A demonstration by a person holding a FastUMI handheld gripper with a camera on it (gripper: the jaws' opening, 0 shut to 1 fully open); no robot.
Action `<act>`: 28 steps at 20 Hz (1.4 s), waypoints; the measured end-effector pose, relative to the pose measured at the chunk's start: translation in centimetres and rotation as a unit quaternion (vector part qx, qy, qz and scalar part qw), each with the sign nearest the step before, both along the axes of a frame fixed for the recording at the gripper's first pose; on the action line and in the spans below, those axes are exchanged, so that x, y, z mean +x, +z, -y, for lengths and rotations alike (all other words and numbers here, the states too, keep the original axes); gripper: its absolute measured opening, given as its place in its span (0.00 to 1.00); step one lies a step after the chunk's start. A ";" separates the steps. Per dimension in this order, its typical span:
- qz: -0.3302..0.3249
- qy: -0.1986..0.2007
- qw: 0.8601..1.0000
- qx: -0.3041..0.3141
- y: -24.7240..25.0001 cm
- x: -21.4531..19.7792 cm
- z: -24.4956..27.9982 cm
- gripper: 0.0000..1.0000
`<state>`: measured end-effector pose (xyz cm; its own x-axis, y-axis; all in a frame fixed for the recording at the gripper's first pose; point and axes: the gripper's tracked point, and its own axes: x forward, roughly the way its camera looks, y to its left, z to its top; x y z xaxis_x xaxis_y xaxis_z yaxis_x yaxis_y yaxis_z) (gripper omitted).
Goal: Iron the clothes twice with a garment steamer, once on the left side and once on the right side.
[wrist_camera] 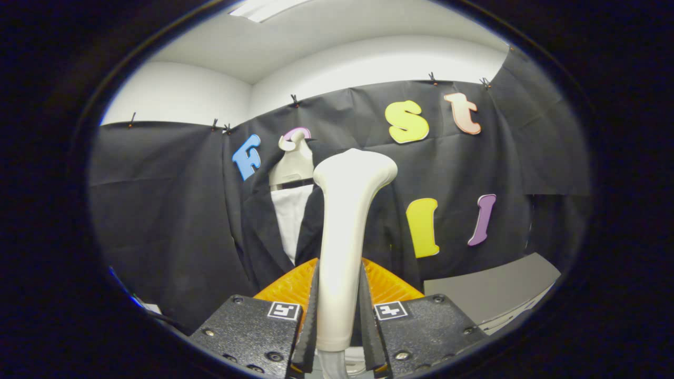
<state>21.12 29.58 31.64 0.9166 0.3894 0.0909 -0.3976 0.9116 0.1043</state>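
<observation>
A: Start at the left of the tool. What hangs there?

B: Beyond the fingers and a little left of them, the dark jacket (263,221) hangs on a pale hanger (291,158), with a white shirt front (290,221) showing between its lapels. That left panel is in plain sight.

A: And in the middle?

B: The gripper (339,316) is pinching the garment steamer (345,237). Both fingers press on the lower part of its white handle, which stands upright between them. Its wider head rises just ahead, level with the jacket's collar and covering part of the right panel.

A: To the right of the tool?

B: The rest of the jacket's right side, then a grey table edge (489,289) lower down.

A: So how would you run the pass well?

B: I'd judge no contact has been made with the cloth yet; I cannot tell how near the head is. Keep the squeeze firm so the handle doesn't twist, bring the head flat to one panel near the shoulder, and draw it slowly downward without snagging the lapel. Then repeat on the other panel.
</observation>
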 end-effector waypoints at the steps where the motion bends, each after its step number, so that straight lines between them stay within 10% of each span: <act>1: -0.001 0.003 1.000 -0.004 0.0 0.3 -1.0 0.38; 28: -0.112 -0.014 0.993 -0.046 -11.5 3.2 -4.3 0.38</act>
<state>24.29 33.90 20.09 0.9205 0.3601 -0.1515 -0.3476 0.9319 0.1033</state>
